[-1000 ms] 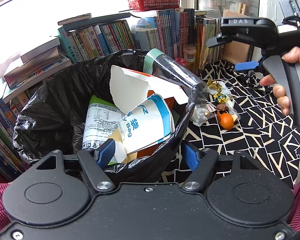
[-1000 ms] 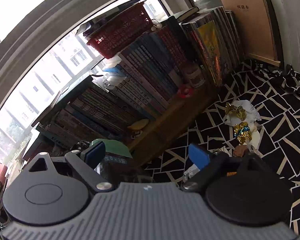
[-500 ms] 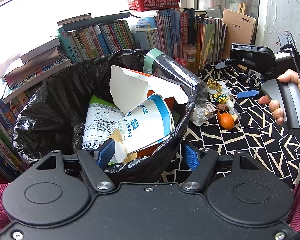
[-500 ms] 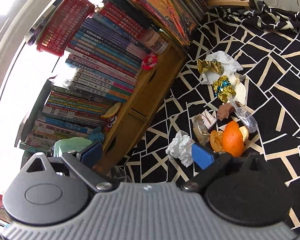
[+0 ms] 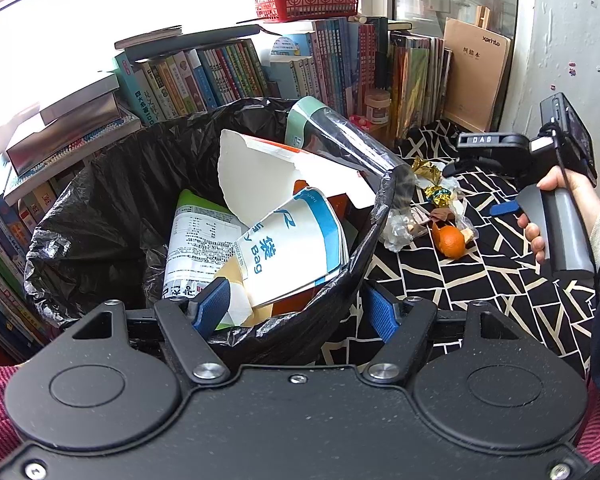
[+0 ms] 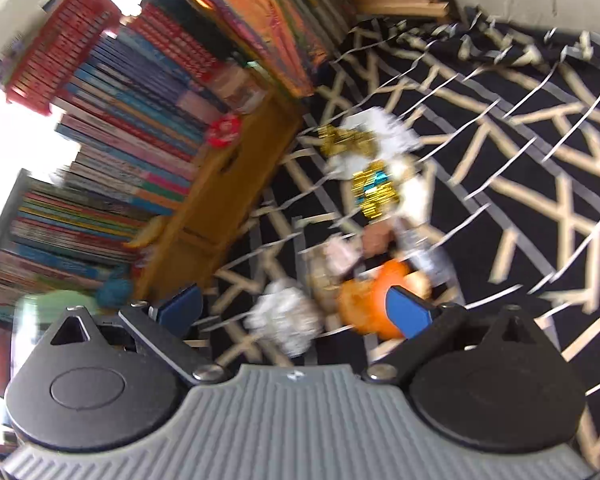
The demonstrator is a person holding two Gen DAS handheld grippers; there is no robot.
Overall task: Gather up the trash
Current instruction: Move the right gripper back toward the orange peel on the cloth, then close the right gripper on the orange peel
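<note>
Black cloth (image 5: 480,280) with cream lines covers the surface; books (image 5: 220,76) line the back. Left gripper (image 5: 296,306) pinches the near rim of the black trash bag (image 5: 112,208), one pad inside, one outside; bag holds cartons and paper. Right gripper (image 6: 296,308), jaws spread wide, hangs over the litter pile: crumpled tissue (image 6: 286,320) between the fingers, orange peel (image 6: 364,304) just beside the right pad, gold wrappers (image 6: 374,196) beyond. Nothing gripped.
</note>
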